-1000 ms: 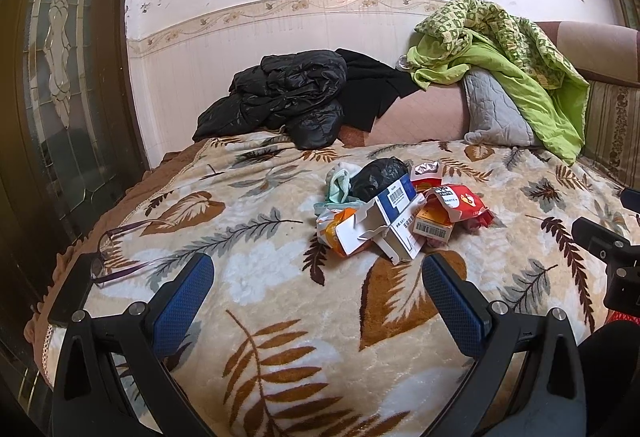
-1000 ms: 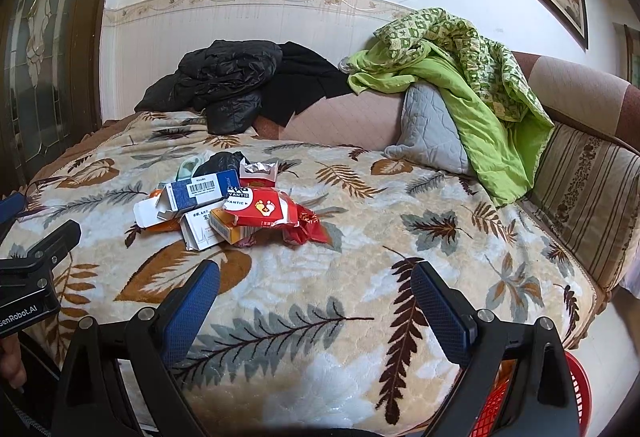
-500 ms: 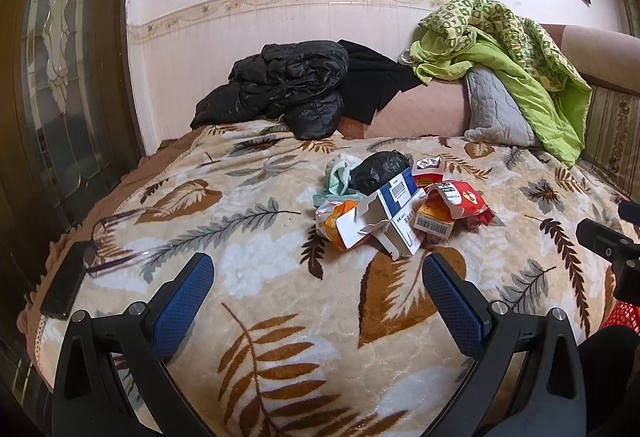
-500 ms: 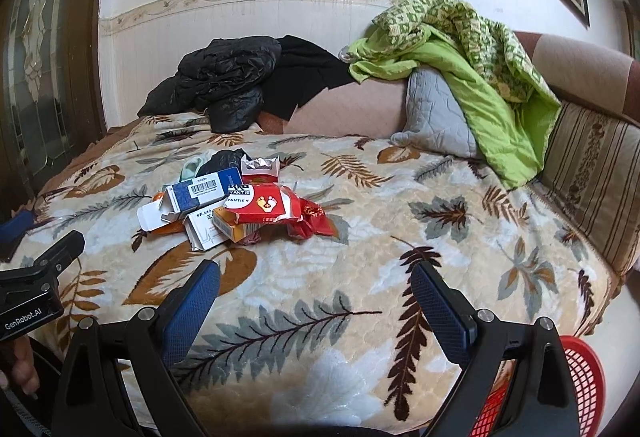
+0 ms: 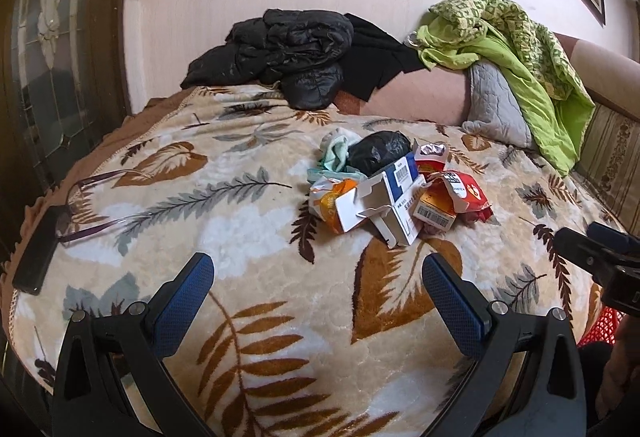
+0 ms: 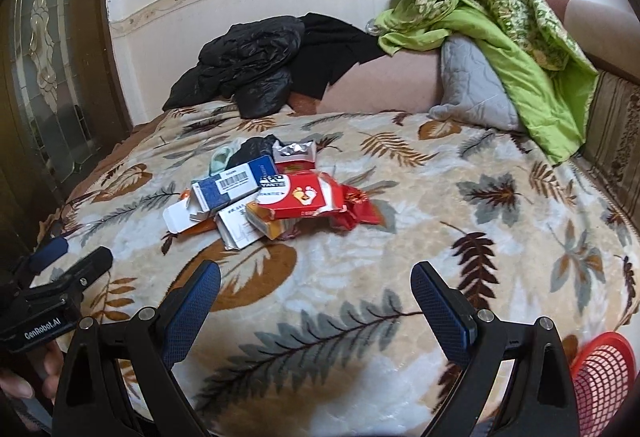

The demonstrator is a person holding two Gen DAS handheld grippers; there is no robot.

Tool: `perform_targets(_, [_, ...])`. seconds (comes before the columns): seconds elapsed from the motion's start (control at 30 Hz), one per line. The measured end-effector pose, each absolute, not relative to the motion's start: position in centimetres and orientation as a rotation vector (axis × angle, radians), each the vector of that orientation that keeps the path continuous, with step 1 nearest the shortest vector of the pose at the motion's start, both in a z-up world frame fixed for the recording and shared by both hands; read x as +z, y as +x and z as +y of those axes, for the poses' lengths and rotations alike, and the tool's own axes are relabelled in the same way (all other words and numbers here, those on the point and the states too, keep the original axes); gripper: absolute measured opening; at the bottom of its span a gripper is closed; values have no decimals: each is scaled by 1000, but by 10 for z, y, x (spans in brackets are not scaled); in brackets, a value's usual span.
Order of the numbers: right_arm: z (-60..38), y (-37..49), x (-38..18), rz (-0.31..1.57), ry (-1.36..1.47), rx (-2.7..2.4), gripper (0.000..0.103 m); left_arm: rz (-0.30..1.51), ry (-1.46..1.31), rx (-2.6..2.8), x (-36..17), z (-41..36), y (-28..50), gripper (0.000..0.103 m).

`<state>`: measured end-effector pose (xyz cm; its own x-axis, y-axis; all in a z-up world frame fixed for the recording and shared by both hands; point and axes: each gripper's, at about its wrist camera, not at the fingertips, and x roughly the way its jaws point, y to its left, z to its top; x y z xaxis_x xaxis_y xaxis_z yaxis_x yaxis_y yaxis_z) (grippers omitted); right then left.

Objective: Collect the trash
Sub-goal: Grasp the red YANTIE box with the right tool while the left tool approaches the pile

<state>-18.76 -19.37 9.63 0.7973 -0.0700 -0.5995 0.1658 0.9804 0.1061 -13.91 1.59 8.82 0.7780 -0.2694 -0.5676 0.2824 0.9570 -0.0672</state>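
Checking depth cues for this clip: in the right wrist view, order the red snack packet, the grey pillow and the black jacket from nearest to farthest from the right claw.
From the right claw:
1. Red snack packet, in the trash pile, ahead and slightly left.
2. Grey pillow, far right, against the headboard.
3. Black jacket, far left, by the wall.
The pillow and jacket are too close to call.

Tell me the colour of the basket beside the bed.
Red mesh basket, clearest in the right wrist view, at the lower right corner.
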Motion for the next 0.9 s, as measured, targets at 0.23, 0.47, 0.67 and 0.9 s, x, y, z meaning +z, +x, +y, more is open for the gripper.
perform_targets(0.23, [-195, -131, 93, 687, 184, -59, 98, 634, 13, -318, 86, 15, -125, 103])
perform_targets(0.47, [-206, -58, 73, 777, 190, -84, 98, 663, -23, -337, 85, 17, -111, 103])
perform_targets(0.67, [-228, -46, 52, 838, 315, -80, 72, 658, -13, -385, 95, 3, -89, 96])
perform_targets(0.9, [-248, -78, 67, 755, 359, -102, 72, 704, 58, -454, 95, -49, -48, 86])
